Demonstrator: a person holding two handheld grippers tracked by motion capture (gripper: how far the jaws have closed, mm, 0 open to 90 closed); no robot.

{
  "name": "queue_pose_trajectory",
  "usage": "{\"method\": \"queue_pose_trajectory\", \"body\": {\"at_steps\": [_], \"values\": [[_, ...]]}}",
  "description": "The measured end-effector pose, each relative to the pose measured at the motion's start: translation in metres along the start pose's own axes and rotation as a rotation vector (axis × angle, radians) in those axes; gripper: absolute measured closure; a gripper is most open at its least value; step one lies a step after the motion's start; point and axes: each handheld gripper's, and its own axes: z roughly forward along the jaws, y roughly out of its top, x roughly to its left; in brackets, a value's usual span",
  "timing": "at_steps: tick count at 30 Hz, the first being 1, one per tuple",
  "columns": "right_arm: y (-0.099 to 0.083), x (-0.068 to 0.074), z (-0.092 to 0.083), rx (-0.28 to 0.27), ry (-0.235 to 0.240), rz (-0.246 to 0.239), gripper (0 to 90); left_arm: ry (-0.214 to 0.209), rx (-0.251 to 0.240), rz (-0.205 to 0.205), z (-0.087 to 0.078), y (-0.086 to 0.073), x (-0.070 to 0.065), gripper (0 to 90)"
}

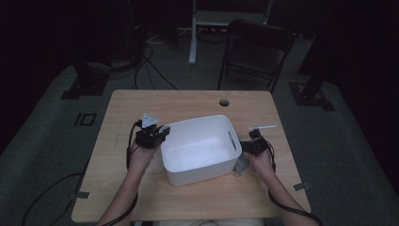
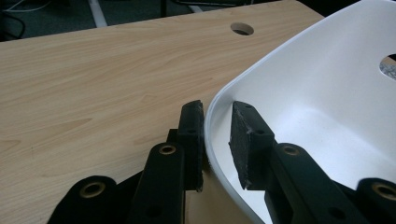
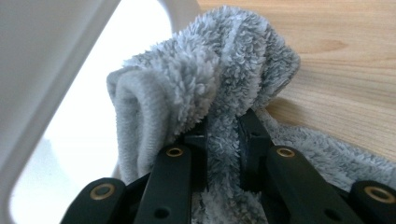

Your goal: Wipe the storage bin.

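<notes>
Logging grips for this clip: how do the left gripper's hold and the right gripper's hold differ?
The left gripper straddles the white bin's hard rim, one jaw outside and one inside; the right gripper pinches a soft grey fluffy cloth bunched between its jaws. The left sits at the bin's left wall, the right beside its right wall. Both have black jaws, closed on something.

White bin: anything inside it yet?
The white bin looks bare inside: only its floor and walls show. The grey fleecy cloth is outside its handle slot, pinched by the right gripper. The near inner wall is hidden.
</notes>
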Motion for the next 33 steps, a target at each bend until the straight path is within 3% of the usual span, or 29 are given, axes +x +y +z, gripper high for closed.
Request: {"method": "queue_pose_trajectory", "body": {"at_steps": [3,4,10,17,20,23,27,29,33], "values": [[0.005,0.001,-0.002,0.010,0.000,-0.013,77.5,-0.006,0.003,0.004,0.000,0.000,0.001,74.6],[0.018,0.002,-0.007,-0.013,0.017,-0.010,77.5,-0.009,0.005,0.010,0.000,0.000,0.001,74.5],[0.044,0.000,-0.012,-0.083,0.059,0.028,77.2,-0.005,0.004,0.008,0.000,0.000,0.000,74.4],[0.051,0.000,-0.023,-0.161,0.092,0.044,76.8,0.008,0.000,0.001,0.001,0.000,-0.002,74.5],[0.054,-0.002,-0.032,-0.226,0.132,0.054,76.6,0.002,0.002,0.005,0.001,0.001,-0.002,74.6],[0.057,0.000,-0.032,-0.230,0.137,0.041,76.7,0.006,0.004,0.007,0.002,0.001,-0.003,74.4],[0.059,0.004,-0.023,-0.199,0.109,0.022,77.3,0.022,0.006,0.006,0.002,0.002,-0.005,74.5],[0.056,0.001,-0.010,-0.154,0.062,0.011,77.9,0.031,0.008,0.006,0.002,0.002,-0.006,74.7],[0.050,-0.005,0.002,-0.140,0.052,0.039,78.3,0.030,0.008,0.005,0.002,0.002,-0.006,74.6]]}}
